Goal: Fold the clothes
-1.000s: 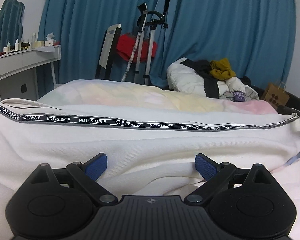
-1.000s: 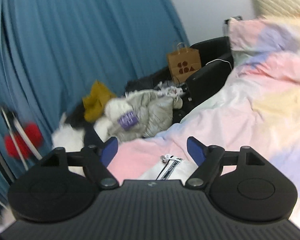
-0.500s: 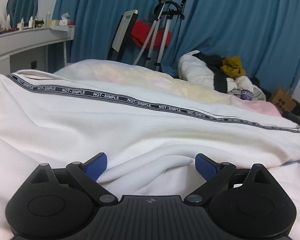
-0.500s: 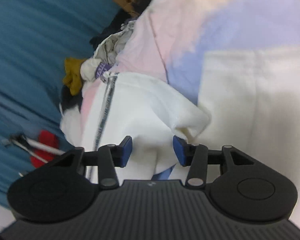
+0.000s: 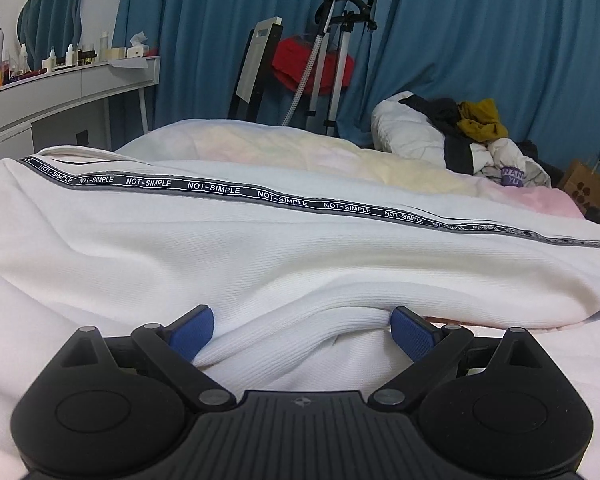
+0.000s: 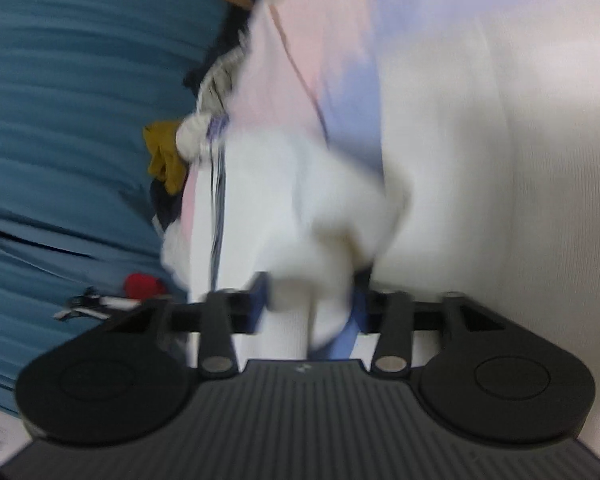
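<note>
A white garment [image 5: 260,248] with a black "NOT-SIMPLE" stripe [image 5: 236,191] lies spread across the bed. My left gripper [image 5: 302,330] is open, its blue pads on either side of a raised white fold [image 5: 300,320] of the garment. In the blurred right wrist view, my right gripper [image 6: 312,306] is shut on a bunched end of the same white garment [image 6: 320,216], with its stripe [image 6: 217,208] running away to the left.
A pastel quilt [image 5: 340,156] covers the bed. A pile of clothes [image 5: 460,136] lies at its far side. A white desk with bottles [image 5: 60,92], a garment steamer stand [image 5: 332,52], a brown paper bag [image 5: 588,188] and blue curtains [image 5: 480,32] stand behind.
My right gripper has swung down onto the garment's end and closed on it. The left view has shifted slightly; the fold between its pads stands higher.
</note>
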Demonstrator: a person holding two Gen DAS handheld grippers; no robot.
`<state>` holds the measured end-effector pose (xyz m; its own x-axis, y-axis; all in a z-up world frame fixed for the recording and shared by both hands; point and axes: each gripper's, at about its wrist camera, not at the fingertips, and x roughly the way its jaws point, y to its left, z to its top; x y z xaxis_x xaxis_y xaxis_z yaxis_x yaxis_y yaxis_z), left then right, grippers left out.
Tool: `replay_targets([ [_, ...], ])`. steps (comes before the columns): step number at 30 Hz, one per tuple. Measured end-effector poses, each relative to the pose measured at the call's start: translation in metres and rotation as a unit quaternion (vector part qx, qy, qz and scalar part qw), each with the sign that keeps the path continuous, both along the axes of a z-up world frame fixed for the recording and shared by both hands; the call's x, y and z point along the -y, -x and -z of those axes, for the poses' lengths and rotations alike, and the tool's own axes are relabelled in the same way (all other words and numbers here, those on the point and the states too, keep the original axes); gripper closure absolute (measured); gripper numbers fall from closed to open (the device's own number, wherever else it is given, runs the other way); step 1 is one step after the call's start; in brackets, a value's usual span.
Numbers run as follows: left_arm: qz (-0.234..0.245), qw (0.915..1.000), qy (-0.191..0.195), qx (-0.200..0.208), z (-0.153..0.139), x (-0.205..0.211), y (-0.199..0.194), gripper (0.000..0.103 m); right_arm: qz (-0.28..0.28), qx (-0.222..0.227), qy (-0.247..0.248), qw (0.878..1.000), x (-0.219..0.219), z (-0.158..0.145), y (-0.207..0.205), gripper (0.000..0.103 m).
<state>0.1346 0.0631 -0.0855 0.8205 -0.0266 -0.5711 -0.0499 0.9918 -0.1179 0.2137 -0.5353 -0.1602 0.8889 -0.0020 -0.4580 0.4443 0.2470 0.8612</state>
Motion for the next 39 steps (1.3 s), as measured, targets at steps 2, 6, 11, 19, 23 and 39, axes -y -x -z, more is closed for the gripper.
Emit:
replay_targets([
  [2, 0.000, 1.0000, 0.001, -0.001, 0.000, 0.000, -0.001, 0.006, -0.009, 0.004, 0.057, 0.998, 0.002, -0.016, -0.001, 0.092],
  [6, 0.004, 1.0000, 0.001, -0.001, -0.002, 0.002, -0.002, 0.006, -0.010, 0.030, 0.148, 0.989, -0.004, -0.052, 0.001, 0.093],
  [11, 0.013, 0.9999, -0.001, -0.002, -0.004, 0.003, 0.000, 0.006, -0.029, -0.044, 0.163, 0.985, 0.010, -0.026, -0.007, 0.093],
  [19, 0.009, 0.9998, 0.011, -0.013, -0.006, 0.000, -0.001, 0.006, -0.086, -0.099, 0.260, 0.957, -0.011, -0.040, -0.002, 0.088],
  [23, 0.011, 0.9998, 0.011, -0.015, -0.008, 0.000, 0.000, 0.006, -0.112, -0.128, 0.294, 0.941, -0.027, -0.061, 0.020, 0.088],
  [39, 0.026, 0.9996, 0.007, -0.003, -0.061, -0.007, 0.067, 0.006, -0.148, -0.081, 0.326, 0.930, -0.085, -0.132, 0.152, 0.087],
])
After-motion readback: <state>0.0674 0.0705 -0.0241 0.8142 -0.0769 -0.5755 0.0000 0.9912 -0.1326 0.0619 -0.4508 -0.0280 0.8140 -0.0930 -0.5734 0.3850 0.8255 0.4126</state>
